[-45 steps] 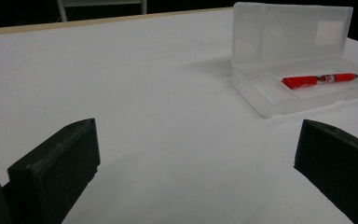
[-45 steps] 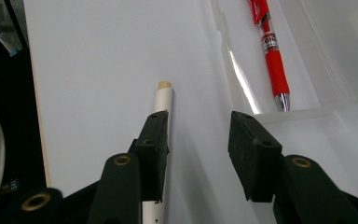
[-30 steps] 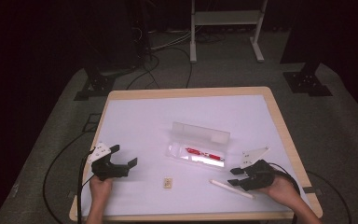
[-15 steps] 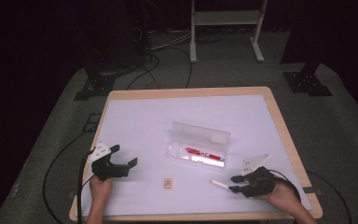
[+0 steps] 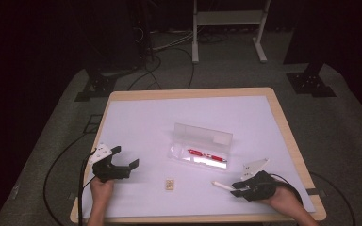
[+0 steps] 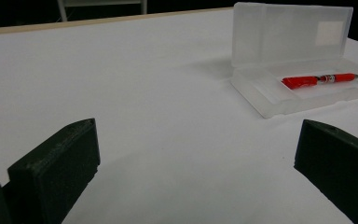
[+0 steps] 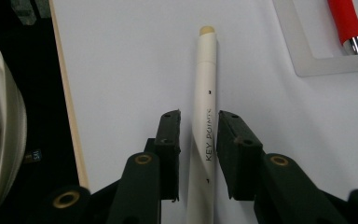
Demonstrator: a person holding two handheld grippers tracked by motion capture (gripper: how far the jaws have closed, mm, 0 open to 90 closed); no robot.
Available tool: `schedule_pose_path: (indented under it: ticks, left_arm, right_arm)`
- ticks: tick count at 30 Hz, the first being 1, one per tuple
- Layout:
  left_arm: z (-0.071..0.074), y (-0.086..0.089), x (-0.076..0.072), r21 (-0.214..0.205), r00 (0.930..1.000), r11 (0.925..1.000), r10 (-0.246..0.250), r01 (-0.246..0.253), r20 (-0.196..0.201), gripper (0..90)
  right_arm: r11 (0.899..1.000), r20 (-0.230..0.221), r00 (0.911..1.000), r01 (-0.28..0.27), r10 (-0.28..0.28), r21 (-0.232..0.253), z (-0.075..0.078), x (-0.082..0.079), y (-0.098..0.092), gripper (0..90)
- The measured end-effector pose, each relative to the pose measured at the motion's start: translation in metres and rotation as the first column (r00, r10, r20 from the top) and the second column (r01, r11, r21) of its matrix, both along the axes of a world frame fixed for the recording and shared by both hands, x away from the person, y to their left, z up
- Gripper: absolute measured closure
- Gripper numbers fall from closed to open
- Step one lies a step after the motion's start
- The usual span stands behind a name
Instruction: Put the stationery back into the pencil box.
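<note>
Pen (image 7: 204, 126), white with a tan tip, is seen lying flat on the table (image 5: 141, 122), near the case (image 5: 199, 149) and on the side toward the person. In the right gripper view it is bracketed by the right hand-held gripper (image 7: 200, 154), whose jaws have just been closing; narrow gaps appear to remain at both pads, so no pinch is yet made. The grasp step is judged to be in hand. The next move calls for the jaws to be pressed fully onto the barrel, then a lift toward the open case, where a red pen (image 6: 318, 80) is already laid. The left hand-held gripper (image 5: 114, 162) is held spread, well left of the case, with nothing between its jaws.
</note>
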State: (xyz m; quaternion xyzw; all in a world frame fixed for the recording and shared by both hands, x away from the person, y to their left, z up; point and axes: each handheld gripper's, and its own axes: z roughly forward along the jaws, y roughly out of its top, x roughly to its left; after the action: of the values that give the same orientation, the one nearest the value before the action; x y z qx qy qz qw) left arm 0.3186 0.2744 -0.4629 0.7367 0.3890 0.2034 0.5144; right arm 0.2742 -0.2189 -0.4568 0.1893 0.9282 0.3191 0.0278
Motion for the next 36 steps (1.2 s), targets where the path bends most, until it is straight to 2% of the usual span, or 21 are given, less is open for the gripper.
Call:
schedule_pose_path:
  ticks: [12, 22, 36]
  left_arm:
    - [0.000, 0.000, 0.000, -0.001, 1.0000, 1.0000, -0.001, 0.001, 0.001, 0.0]
    - [0.000, 0.000, 0.000, 0.001, 1.0000, 1.0000, -0.002, 0.002, 0.001, 0.0]
    - [0.000, 0.000, 0.000, 0.000, 1.0000, 1.0000, -0.001, 0.001, 0.000, 0.0]
  right_arm:
    - [0.999, 0.022, 0.9997, -0.014, 0.015, -0.032, -0.003, 0.001, 0.001, 76.3]
    - [0.999, 0.027, 0.9995, -0.015, 0.016, -0.031, -0.002, 0.001, 0.002, 78.0]
    - [1.000, 0.075, 0.9969, -0.022, 0.023, -0.011, 0.021, 0.010, 0.006, 78.1]
